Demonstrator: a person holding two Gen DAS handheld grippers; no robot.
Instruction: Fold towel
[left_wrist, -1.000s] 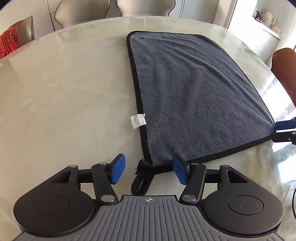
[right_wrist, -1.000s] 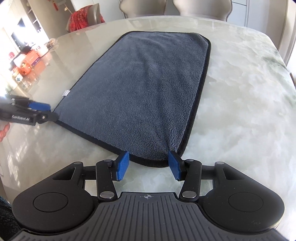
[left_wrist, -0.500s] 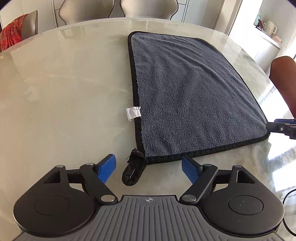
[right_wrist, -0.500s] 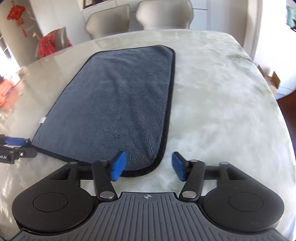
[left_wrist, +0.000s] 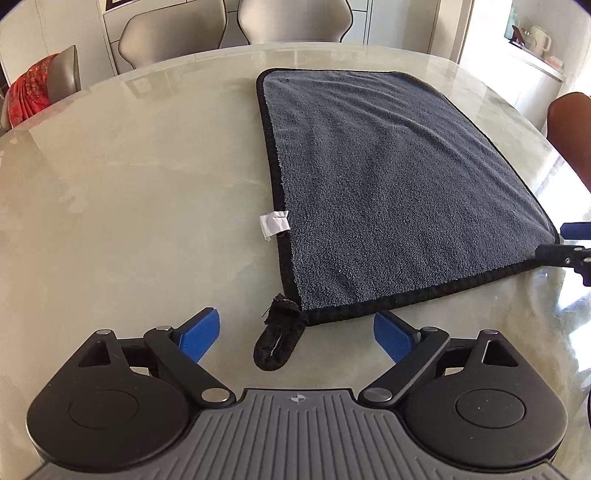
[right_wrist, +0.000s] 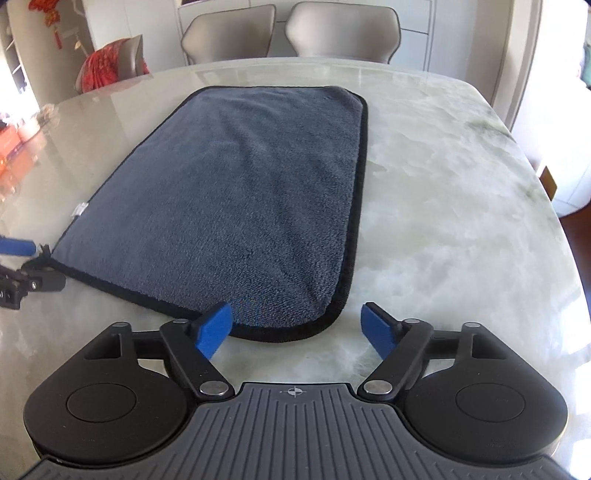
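Clerk: Towel (left_wrist: 399, 192), one item: grey-blue pile, black bound edge, spread flat in a single layer on the pale marbled bench (left_wrist: 129, 192). Long axis runs away from both cameras.

Checker: Attachments on the towel?

Clerk: White care label (left_wrist: 274, 223) on the left long edge, lying out on the bench surface. Black hanging loop (left_wrist: 277, 341) at the near left corner, trailing off the towel toward the camera.

Checker: Left tongs (left_wrist: 297, 334), condition?

Clerk: Jaws wide apart and opening at this moment. Blue pads (left_wrist: 199, 334) press on nothing. The loop and the near left corner lie on the bench between and just ahead of them, not gripped.

Checker: Right tongs (right_wrist: 297, 326)?

Clerk: Jaws also spread and opening. The near right corner of the towel lies between them; the left pad (right_wrist: 214, 326) overlaps the near hem in the right wrist view, whether touching I cannot tell. The other pad stands over bare bench, beside the corner. Nothing clamped.

Checker: Can each see the other?

Clerk: Yes. In the left wrist view the right tongs' tips enter at the right margin, at the towel's near right corner. In the right wrist view the left tongs sit at the left margin, by the near left corner.

Checker: Surroundings?

Clerk: Two grey upholstered chairs (right_wrist: 288, 33) at the far side of the bench; red patterned cushion (left_wrist: 31, 90) on another chair to the left.
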